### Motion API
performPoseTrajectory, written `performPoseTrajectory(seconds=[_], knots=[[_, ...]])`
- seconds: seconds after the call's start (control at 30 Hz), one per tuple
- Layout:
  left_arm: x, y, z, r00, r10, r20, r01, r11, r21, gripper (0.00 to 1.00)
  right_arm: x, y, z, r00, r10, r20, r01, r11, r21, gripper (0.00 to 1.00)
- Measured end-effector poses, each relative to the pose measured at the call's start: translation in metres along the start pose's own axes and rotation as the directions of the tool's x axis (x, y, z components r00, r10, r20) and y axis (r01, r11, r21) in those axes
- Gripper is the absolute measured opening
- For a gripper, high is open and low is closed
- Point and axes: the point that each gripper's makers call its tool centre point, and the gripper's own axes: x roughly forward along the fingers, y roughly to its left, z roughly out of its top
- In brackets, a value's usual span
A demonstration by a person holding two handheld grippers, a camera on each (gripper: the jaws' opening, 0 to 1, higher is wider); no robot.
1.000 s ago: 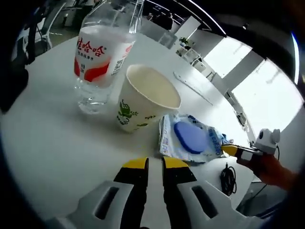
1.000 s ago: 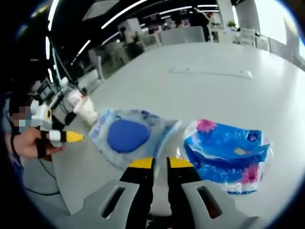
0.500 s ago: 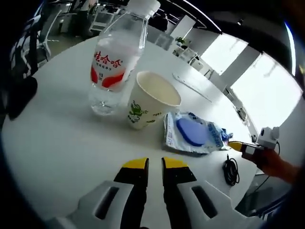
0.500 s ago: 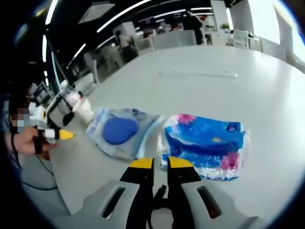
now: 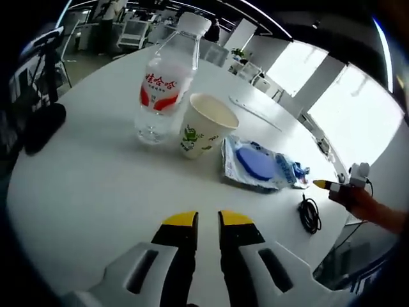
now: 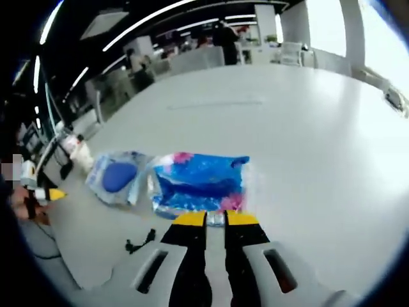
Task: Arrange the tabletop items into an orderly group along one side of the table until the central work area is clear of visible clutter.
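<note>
tissue pack (image 6: pixel 199 181) is pinched at its edge by right gripper (image 6: pixel 216 219); a thin hold may slip. left gripper (image 5: pixel 207 219) jaws nearly together, empty.

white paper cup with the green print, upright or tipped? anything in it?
Upright: the white paper cup with green print stands on its base, open mouth up, beside the clear plastic bottle. The visible inner wall looks bare; its bottom is hidden.

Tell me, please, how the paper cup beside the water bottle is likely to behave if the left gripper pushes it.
The paper cup looks empty, so it is probably light and would slide or tip easily. Its base is narrower than its open rim, which favours toppling. It stands right beside the water bottle, so a push that way may nudge the bottle.
</note>
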Motion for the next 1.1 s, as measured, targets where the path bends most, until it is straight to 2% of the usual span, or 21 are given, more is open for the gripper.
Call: performPoseTrajectory(seconds=[0.17,0.53,0.67,0.9,1.0,1.1], knots=[[-0.010,0.001,-0.007,1.000,0.001,0.001,-0.001,1.000,0.007,0.11,0.007,-0.010,0.004,1.000,-0.017,-0.002,0.017,1.000,0.023,0.10],[-0.035,0.001,-0.017,1.000,0.006,0.000,-0.005,0.996,0.094,0.17,0.025,-0.021,0.009,0.999,-0.036,-0.030,0.037,0.999,0.023,0.11],[-0.044,0.002,-0.019,1.000,-0.009,0.009,0.008,0.998,0.070,0.23,0.031,-0.024,0.011,0.999,-0.039,-0.036,0.040,0.998,0.041,0.11],[-0.058,0.015,-0.029,1.000,0.018,0.013,-0.019,0.999,0.046,0.22,0.035,-0.021,0.009,0.999,-0.013,-0.051,0.013,1.000,-0.002,0.04],[-0.064,0.021,-0.028,0.999,0.033,0.032,-0.033,0.999,0.005,0.22,0.034,-0.019,0.008,0.999,-0.004,-0.053,0.002,0.999,-0.032,0.02],[-0.066,0.023,-0.031,0.999,0.043,0.033,-0.043,0.999,0.000,0.22,0.033,-0.021,0.006,0.999,0.001,-0.053,-0.002,0.999,-0.033,0.01]])
